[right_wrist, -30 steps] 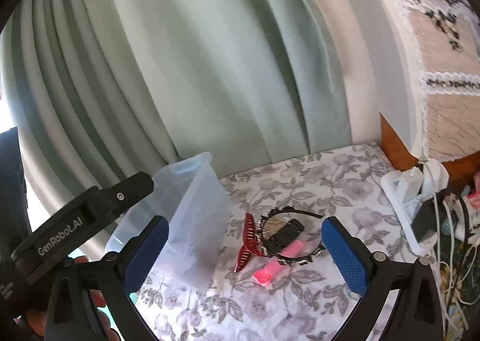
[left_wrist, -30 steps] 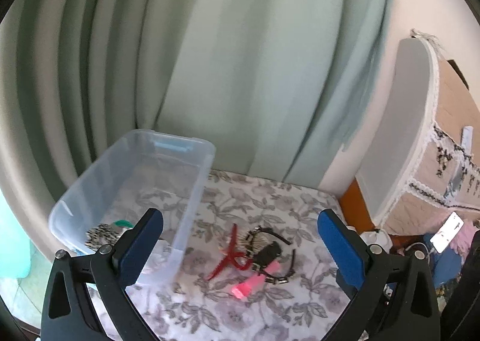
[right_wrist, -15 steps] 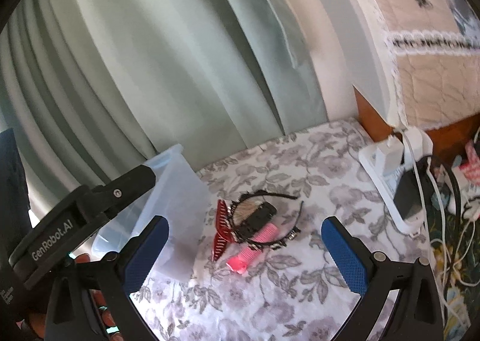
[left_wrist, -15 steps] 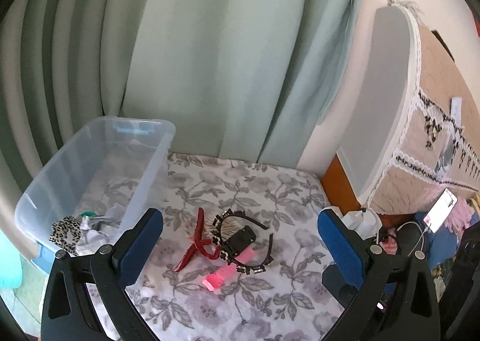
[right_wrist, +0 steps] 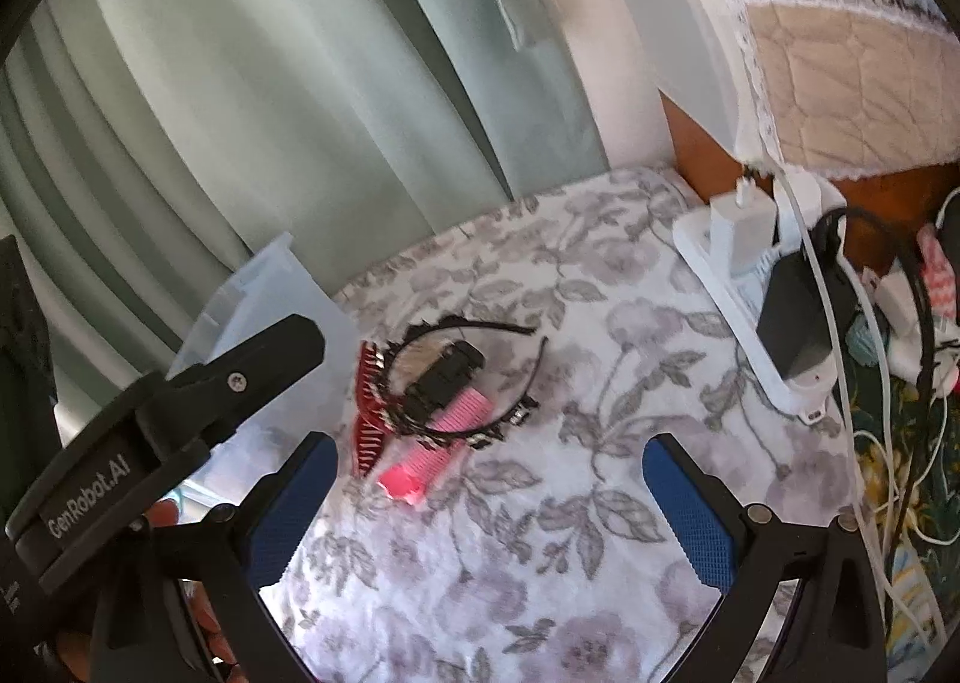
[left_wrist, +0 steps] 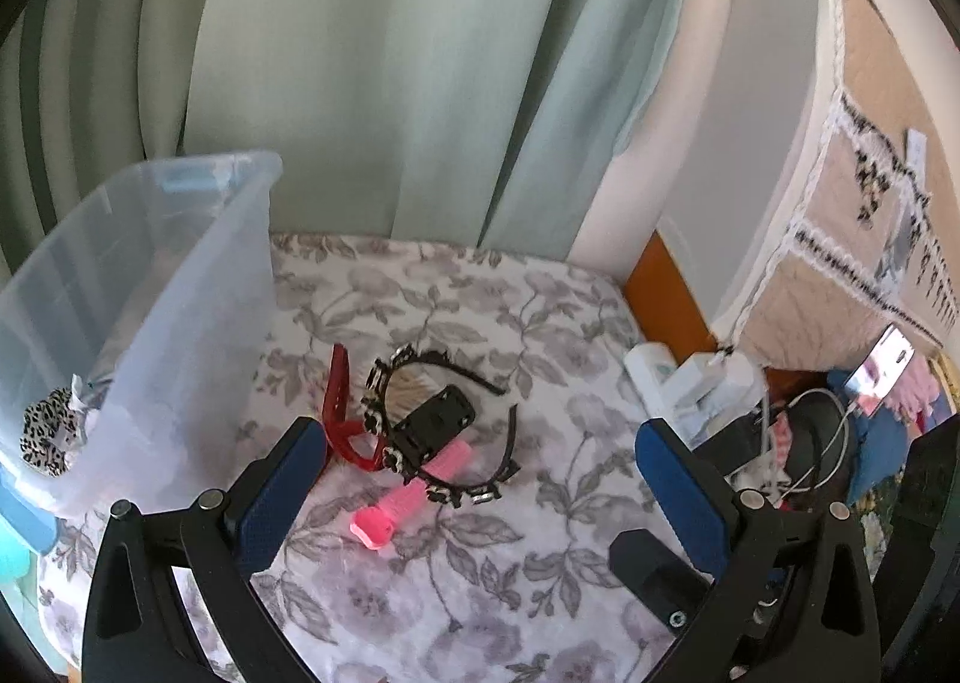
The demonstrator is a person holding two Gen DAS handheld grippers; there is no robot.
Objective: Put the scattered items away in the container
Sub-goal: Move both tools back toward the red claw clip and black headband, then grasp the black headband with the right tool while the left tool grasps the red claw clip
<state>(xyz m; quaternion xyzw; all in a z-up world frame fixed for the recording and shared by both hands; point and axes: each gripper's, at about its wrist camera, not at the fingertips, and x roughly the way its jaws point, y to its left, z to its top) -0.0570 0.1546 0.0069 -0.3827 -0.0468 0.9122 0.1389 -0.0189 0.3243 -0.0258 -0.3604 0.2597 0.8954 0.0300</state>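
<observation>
A small heap of hair accessories lies on the floral cloth: a red claw clip (left_wrist: 339, 413) (right_wrist: 367, 419), a black studded headband (left_wrist: 441, 431) (right_wrist: 474, 383), a black clip (left_wrist: 433, 428) (right_wrist: 447, 377) and a pink roller (left_wrist: 414, 494) (right_wrist: 432, 458). To their left stands a clear plastic bin (left_wrist: 180, 287) (right_wrist: 264, 287) holding a leopard-print scrunchie (left_wrist: 48, 437). My left gripper (left_wrist: 480, 482) is open, hovering just short of the heap. Further back, my right gripper (right_wrist: 489, 497) is open too, with nothing between its fingers.
A white power strip (right_wrist: 738, 287) (left_wrist: 690, 383) with chargers and tangled cables sits at the cloth's right edge. Green curtains (left_wrist: 360, 65) hang behind. A padded headboard (left_wrist: 840, 203) rises at the right. The left gripper's body (right_wrist: 150, 431) crosses the right view's lower left.
Both grippers have dropped closer to the heap and swung right. The bin has slid toward the left edge of each view. Both stayed open.
</observation>
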